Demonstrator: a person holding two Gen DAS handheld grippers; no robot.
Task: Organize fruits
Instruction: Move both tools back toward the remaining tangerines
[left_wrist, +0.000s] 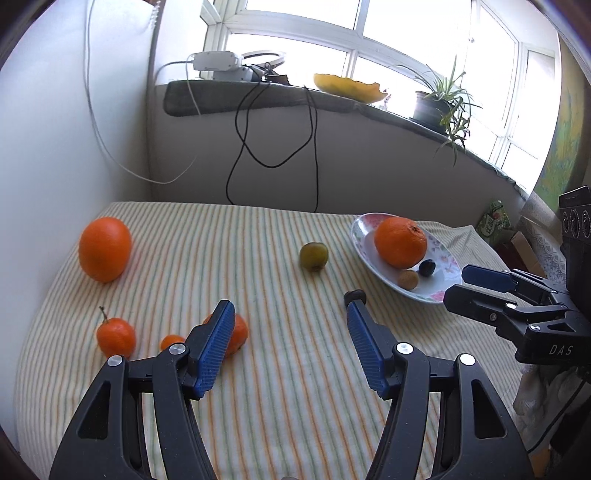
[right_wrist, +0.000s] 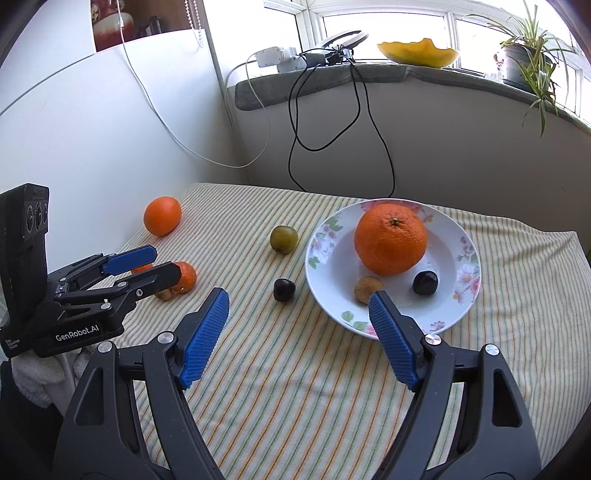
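A floral plate (right_wrist: 458, 240) (left_wrist: 360, 230) holds a big orange (right_wrist: 389, 238) (left_wrist: 400, 242), a dark plum (right_wrist: 424, 282) and a small brown fruit (right_wrist: 365, 288). On the striped cloth lie another orange (left_wrist: 105, 249) (right_wrist: 162, 216), a green fruit (left_wrist: 314, 256) (right_wrist: 283, 239), a dark plum (right_wrist: 283, 290) and small tangerines (left_wrist: 115, 336) (right_wrist: 186, 277). My left gripper (left_wrist: 290, 321) (right_wrist: 162, 264) is open and empty, with one tangerine behind its left finger. My right gripper (right_wrist: 299, 308) (left_wrist: 458, 282) is open and empty at the plate's near rim.
The table stands against a white wall on the left and a low wall behind, with cables (right_wrist: 295, 147) hanging down. The windowsill holds a potted plant (left_wrist: 439, 99), a yellow bowl (right_wrist: 417, 51) and electronics. Boxes (left_wrist: 517, 243) lie past the table's right edge.
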